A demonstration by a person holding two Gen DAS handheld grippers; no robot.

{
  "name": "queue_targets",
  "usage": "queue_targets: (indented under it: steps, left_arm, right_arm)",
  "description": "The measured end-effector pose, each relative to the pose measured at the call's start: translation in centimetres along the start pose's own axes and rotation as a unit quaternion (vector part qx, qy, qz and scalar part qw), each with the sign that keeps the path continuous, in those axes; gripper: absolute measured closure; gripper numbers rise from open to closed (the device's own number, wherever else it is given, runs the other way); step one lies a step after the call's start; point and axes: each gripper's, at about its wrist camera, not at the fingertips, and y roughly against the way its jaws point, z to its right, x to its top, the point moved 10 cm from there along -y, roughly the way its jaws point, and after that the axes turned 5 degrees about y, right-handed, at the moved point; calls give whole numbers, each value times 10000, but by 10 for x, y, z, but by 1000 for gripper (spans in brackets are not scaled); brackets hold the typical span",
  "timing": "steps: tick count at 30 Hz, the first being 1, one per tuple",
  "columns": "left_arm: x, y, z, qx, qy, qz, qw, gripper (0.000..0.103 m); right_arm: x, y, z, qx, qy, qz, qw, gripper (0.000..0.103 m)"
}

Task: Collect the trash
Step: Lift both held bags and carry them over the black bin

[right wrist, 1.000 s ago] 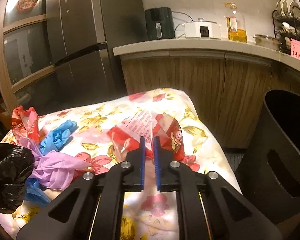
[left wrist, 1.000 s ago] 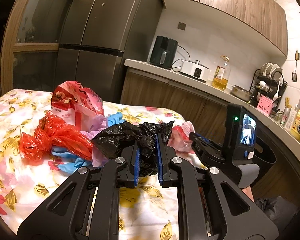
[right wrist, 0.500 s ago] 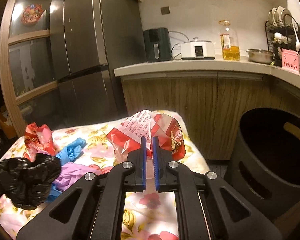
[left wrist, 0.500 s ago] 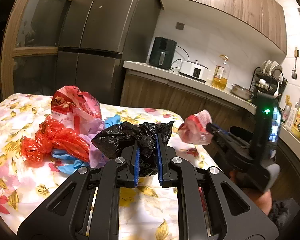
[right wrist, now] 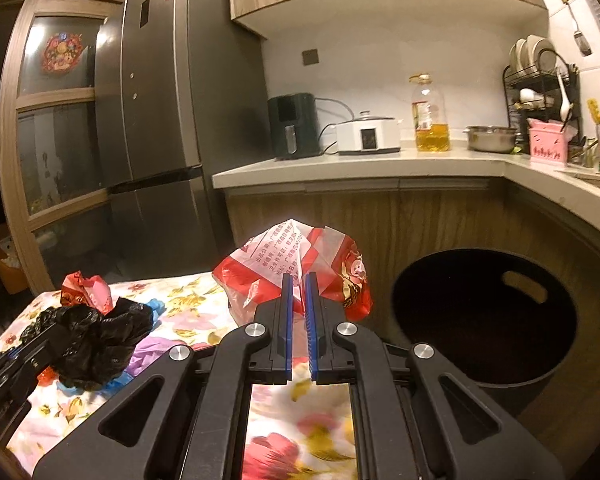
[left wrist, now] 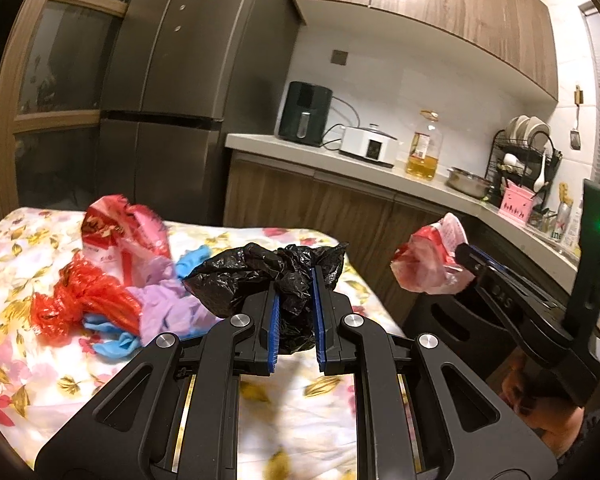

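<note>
Right tongs (right wrist: 298, 280) clamped on red bag (right wrist: 296, 264), left tongs (left wrist: 294, 280) on black bag (left wrist: 268, 276); carry above bin (right wrist: 484, 320) before releasing

Crumpled black bag (left wrist: 268, 276) and red-white printed bag (right wrist: 300, 264) (both lifted), black bin (right wrist: 484, 316) alongside

From my left camera, the left gripper (left wrist: 295, 280) is clamped on a crumpled black plastic bag (left wrist: 268, 276), which bulges out past the blue pads. Beside it, on the floral tablecloth (left wrist: 28, 248), lies a heap: a red mesh bag (left wrist: 80, 300), lilac and blue gloves (left wrist: 168, 304) and a red-and-white printed bag (left wrist: 116, 228). Off to the side, the right gripper (left wrist: 466, 254) holds a red-and-clear plastic bag (left wrist: 428, 264) in the air, clear of the table; below it is something dark, possibly a bin, too murky to tell.
</note>
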Motion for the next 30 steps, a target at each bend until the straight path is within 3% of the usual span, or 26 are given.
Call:
queue_targets:
  steps: [15,30]
  left_arm:
    - [3,-6,86,-586,-282,-1,9979,90]
    - [8,-35,190,-1299,-542,5,9901,90]
  right_arm:
    - [11,49,76,-633,-219,318,9972,96]
    - [18,63,158,-1273,-415,433,9900,97]
